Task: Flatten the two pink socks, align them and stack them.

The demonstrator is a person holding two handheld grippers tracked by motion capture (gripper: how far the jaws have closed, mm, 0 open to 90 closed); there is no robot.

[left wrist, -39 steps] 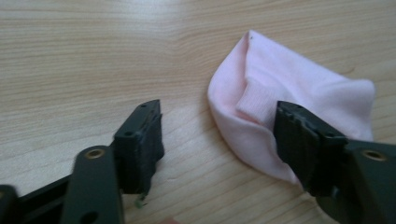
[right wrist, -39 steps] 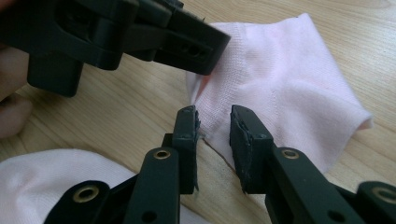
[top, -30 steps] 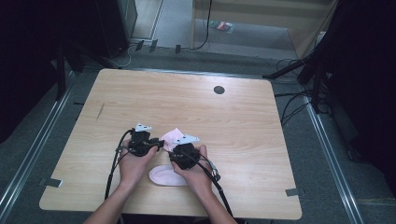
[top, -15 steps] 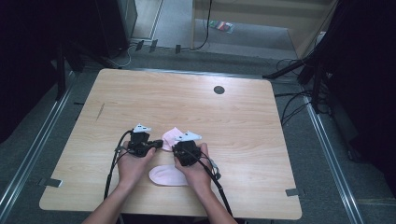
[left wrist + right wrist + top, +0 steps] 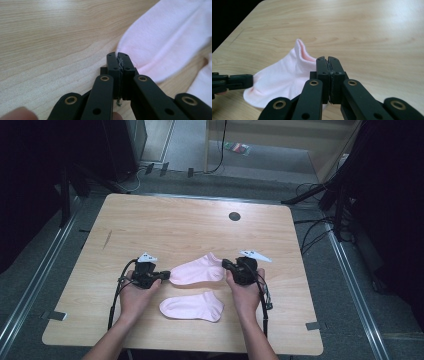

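Second sock [image 5: 192, 306] seen from high view; right gripper [image 5: 328, 60] view: cuff

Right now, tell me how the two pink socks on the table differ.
The far sock is stretched between the left gripper and the right gripper, each at one end of it; the near sock lies free, touched by neither. The far sock's cuff stands up at its right end, while the near sock lies flat. Both are pale pink ankle socks, lying crosswise on the table.
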